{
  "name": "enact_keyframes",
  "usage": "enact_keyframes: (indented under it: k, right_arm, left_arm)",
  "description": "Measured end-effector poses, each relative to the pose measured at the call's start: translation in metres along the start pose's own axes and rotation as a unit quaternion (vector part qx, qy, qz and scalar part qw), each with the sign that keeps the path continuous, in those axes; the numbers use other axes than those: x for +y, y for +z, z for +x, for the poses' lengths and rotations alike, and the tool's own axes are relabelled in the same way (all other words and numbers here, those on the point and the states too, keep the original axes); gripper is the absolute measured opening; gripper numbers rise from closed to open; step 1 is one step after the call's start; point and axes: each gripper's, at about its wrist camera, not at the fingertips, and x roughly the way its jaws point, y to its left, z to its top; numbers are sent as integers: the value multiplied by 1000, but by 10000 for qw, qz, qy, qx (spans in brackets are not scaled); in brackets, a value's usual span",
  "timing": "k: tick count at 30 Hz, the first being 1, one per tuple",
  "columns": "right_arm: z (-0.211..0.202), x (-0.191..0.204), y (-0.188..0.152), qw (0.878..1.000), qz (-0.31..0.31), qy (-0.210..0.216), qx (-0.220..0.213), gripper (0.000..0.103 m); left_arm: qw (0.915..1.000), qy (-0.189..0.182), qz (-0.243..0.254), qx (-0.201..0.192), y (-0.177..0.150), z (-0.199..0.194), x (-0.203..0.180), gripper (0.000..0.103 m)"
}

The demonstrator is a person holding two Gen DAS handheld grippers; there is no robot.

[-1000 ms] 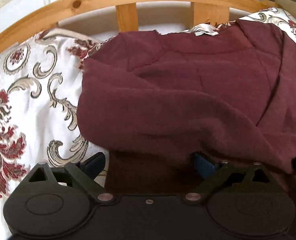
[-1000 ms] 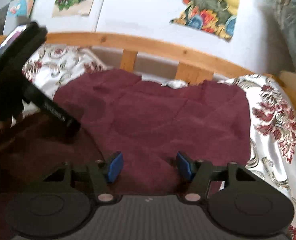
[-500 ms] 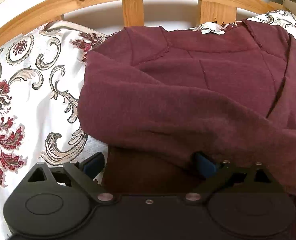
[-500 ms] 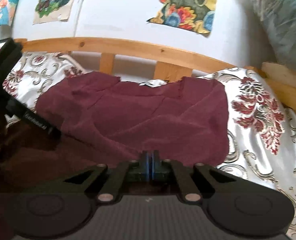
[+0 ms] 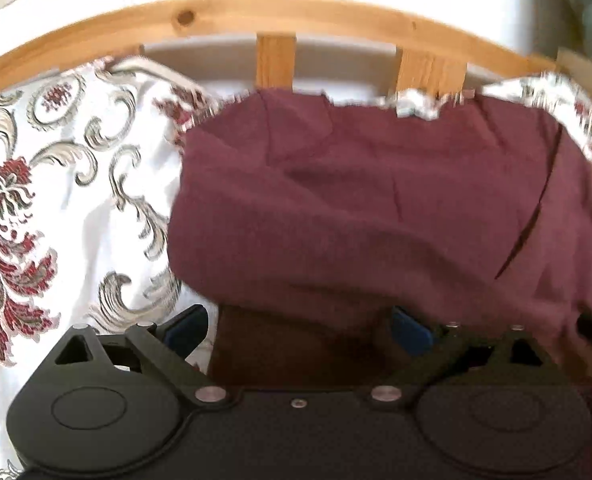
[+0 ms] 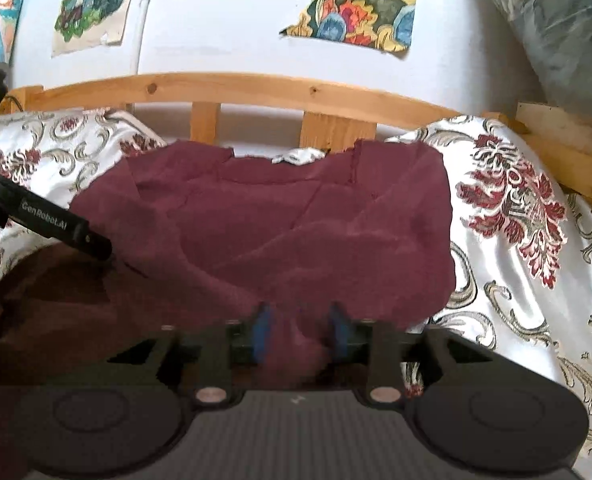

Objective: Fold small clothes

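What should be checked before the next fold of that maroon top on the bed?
1. Top lies fully on the bedspread: ok.
2. Right gripper has cloth between its jaws: ok, but they are opening, so the hold is going.
3. Left gripper grips the near edge: not ok; jaws wide, cloth only draped between them.
4. Far edge clear of the headboard: ok.
5. Cloth lies flat: not ok; creases and a raised fold cross the middle.
6. The two grippers clear of each other: ok.
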Motion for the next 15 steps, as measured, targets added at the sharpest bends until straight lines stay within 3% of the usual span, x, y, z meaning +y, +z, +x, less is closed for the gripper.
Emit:
enact_keyframes:
  k: [4,9,15]
  right_arm:
    - [-2,2,2,10000,-10,45,-46,54]
    - [-2,3,0,9999,-12,104,-19,60]
    - [-6,-2,0,9999,62,101,-37,71]
  left_arm:
    - [9999,90,-64,3,10,8,0,98]
    - [9975,496,251,444,13,36,-9,100]
    - [9980,444,46,454,9,34,-3,99]
